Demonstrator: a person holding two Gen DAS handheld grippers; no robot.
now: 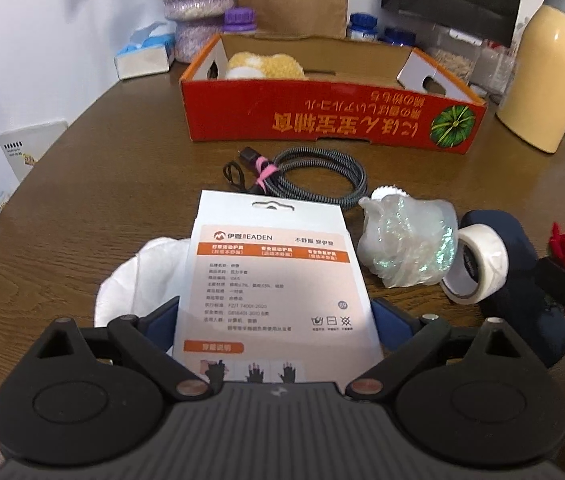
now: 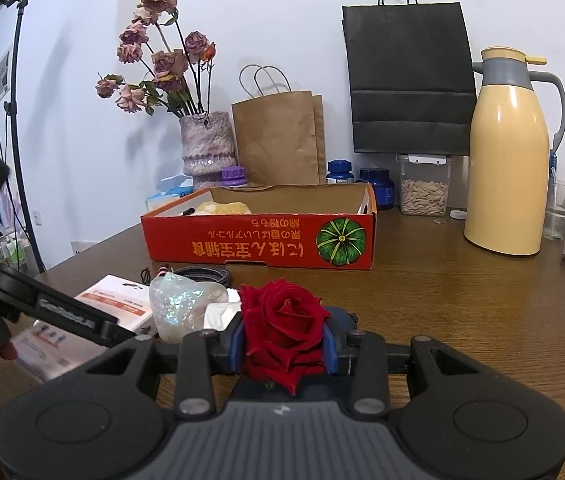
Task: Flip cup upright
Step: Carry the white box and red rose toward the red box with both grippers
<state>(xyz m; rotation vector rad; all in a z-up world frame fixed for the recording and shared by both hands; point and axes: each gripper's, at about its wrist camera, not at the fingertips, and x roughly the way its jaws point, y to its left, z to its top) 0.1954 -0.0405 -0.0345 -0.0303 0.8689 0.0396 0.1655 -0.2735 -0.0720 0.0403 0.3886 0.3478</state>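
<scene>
1. My left gripper (image 1: 276,308) - jaws spread wide, straddling the white glove box (image 1: 278,240); can't tell if the pads press it.
2. Crumpled plastic bag (image 1: 406,244), then the tape roll (image 1: 478,264), touching the cup.
3. Dark blue cup (image 1: 522,280) on the table (image 1: 102,160) - can't tell how it's turned.
4. My right gripper (image 2: 284,344) is clamped on a red rose (image 2: 282,316), just above the cup.

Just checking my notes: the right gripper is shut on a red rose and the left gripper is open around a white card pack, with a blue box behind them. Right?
Nearly. The box is red, not blue, as the right wrist view shows. The right gripper is shut on the rose; the left gripper is open around the card pack.
</scene>
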